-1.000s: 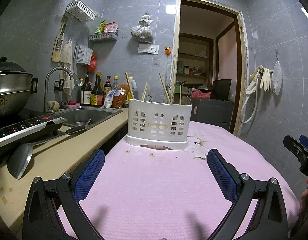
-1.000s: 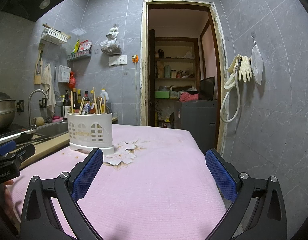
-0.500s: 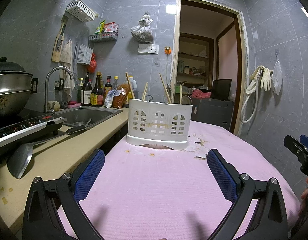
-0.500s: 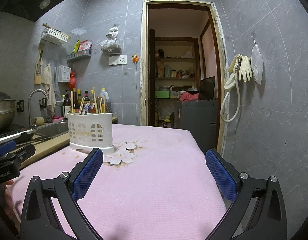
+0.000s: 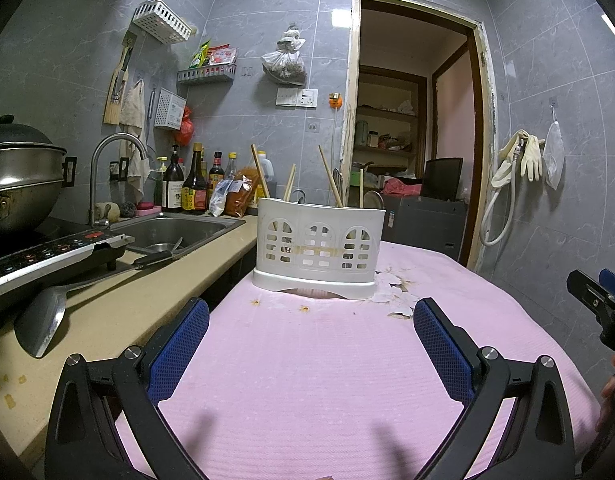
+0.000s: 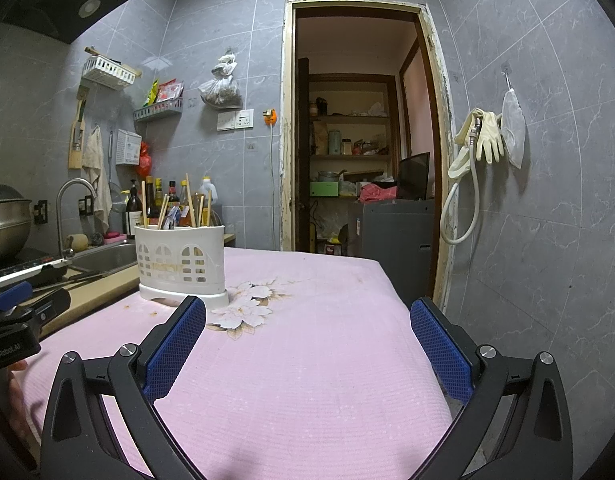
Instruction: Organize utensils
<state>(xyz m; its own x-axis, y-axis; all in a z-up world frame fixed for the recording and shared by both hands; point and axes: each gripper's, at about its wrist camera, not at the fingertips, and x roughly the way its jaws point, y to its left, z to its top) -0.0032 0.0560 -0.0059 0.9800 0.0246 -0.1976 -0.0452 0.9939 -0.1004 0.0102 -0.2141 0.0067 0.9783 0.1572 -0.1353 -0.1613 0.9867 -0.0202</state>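
White utensil caddy (image 5: 318,245), chopsticks (image 5: 330,176) inside: upright on pink tabletop (image 5: 307,380), position unchanged from earlier frames. Left tongs (image 5: 310,344) and right tongs (image 6: 307,344): both spread wide, empty, unmoved.

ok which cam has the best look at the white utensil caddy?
Left wrist: the utensil caddy sits centred, large, chopsticks distinct. Right wrist shows it smaller, off left, partly behind the right gripper finger.
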